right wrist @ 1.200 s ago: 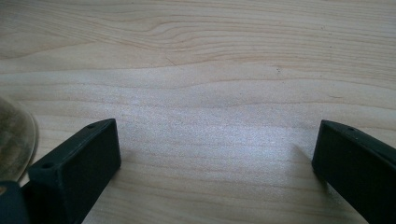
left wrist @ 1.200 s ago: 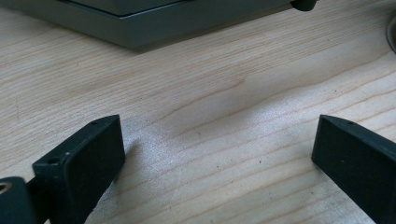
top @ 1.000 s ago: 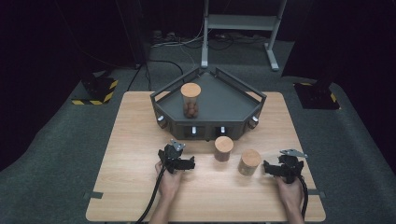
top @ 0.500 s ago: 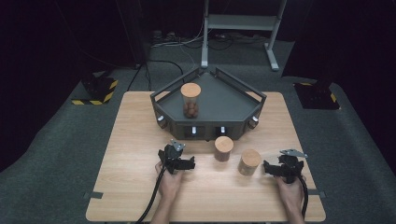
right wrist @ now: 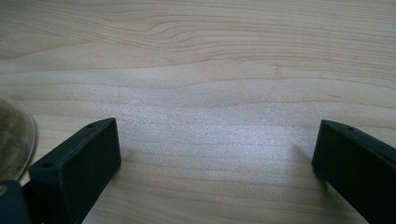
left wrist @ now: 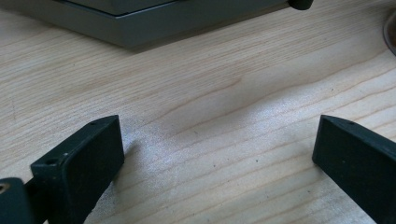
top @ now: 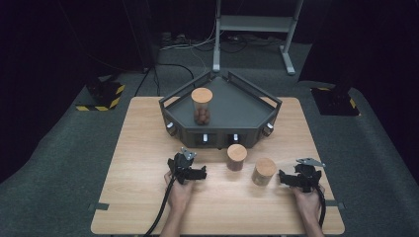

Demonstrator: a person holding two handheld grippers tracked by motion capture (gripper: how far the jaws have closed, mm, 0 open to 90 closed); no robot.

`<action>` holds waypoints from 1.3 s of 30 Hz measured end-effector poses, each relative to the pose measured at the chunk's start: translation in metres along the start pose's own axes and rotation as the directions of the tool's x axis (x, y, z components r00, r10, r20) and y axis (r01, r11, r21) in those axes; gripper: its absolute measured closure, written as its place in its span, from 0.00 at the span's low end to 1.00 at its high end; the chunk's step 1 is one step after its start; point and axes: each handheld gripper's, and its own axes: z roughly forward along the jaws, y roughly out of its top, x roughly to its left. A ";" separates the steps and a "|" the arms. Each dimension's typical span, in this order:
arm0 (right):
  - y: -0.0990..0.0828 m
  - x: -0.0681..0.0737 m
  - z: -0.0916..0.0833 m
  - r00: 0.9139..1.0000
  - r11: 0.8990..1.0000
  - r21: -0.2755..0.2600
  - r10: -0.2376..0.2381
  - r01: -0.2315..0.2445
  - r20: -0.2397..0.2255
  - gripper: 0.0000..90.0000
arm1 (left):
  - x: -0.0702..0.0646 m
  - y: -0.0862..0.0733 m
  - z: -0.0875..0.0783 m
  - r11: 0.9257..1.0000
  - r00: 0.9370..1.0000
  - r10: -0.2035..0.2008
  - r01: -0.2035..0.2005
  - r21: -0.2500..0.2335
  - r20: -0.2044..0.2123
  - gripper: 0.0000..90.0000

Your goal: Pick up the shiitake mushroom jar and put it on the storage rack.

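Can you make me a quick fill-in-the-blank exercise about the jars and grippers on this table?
1. The number of cork-lidded jars standing on the dark tray is ____.
2. Both the left gripper and the right gripper have their jaws ____.
3. The two jars in front of the tray stand directly on the wooden ____.
4. The jar nearest the right gripper lies to that gripper's ____.

Missing words: one; open; table; left

The table is pale wood with wavy grain. Both claws are black: the left claw and the right claw. The angular tray is dark grey. Three jars carry tan cork lids: near middle jar, near right jar, far jar with brown contents. Yellow-black striped block sits far left.
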 end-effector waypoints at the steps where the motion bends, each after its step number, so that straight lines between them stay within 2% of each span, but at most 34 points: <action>1: 0.000 0.000 0.000 1.000 1.000 0.000 -0.001 0.001 -0.001 0.01 | 0.000 0.000 0.000 1.000 1.000 0.000 0.000 0.000 0.000 0.02; 5: 0.000 -0.003 -0.001 1.000 1.000 -0.002 -0.010 0.010 -0.013 0.04 | 0.000 0.000 0.000 1.000 1.000 -0.001 0.001 0.000 0.000 0.02; 8: 0.002 -0.007 -0.005 1.000 1.000 0.007 0.008 -0.008 -0.023 0.04 | 0.000 0.000 0.000 1.000 1.000 -0.001 0.001 -0.001 0.000 0.02; 13: 0.010 -0.010 -0.025 0.998 0.999 -0.048 0.024 -0.026 -0.052 0.04 | 0.000 0.000 0.000 1.000 1.000 -0.002 0.002 -0.001 0.000 0.02; 16: 0.015 -0.008 -0.033 0.996 0.997 -0.073 0.023 -0.029 -0.086 0.04 | 0.000 0.000 0.000 1.000 1.000 0.000 0.000 0.000 0.000 0.02; 19: 0.018 -0.005 -0.038 0.989 0.993 -0.107 0.026 -0.042 -0.143 0.05 | 0.000 0.000 0.000 1.000 1.000 0.001 -0.001 0.000 0.001 0.02; 24: 0.026 -0.001 -0.046 0.973 0.987 -0.149 0.030 -0.066 -0.231 0.05 | 0.000 0.000 0.000 1.000 1.000 0.001 -0.001 0.001 0.001 0.02; 29: 0.035 0.007 -0.053 0.956 0.983 -0.175 0.003 -0.057 -0.295 0.05 | 0.000 0.000 0.000 1.000 1.000 0.002 -0.002 0.001 0.001 0.02; 30: 0.037 0.009 -0.054 0.951 0.983 -0.178 -0.005 -0.053 -0.310 0.05 | 0.000 0.000 0.000 1.000 1.000 0.002 -0.002 0.001 0.001 0.02; 31: 0.039 0.012 -0.055 0.941 0.981 -0.187 -0.016 -0.050 -0.338 0.06 | 0.000 0.000 0.000 1.000 1.000 0.002 -0.002 0.001 0.002 0.02; 35: 0.049 0.022 -0.058 0.914 0.980 -0.197 -0.046 -0.037 -0.403 0.07 | 0.000 0.000 0.000 1.000 1.000 0.002 -0.002 0.001 0.002 0.02; 39: 0.059 0.036 -0.059 0.899 0.980 -0.198 -0.093 0.007 -0.427 0.07 | 0.000 0.000 0.000 1.000 1.000 0.002 -0.002 0.001 0.002 0.02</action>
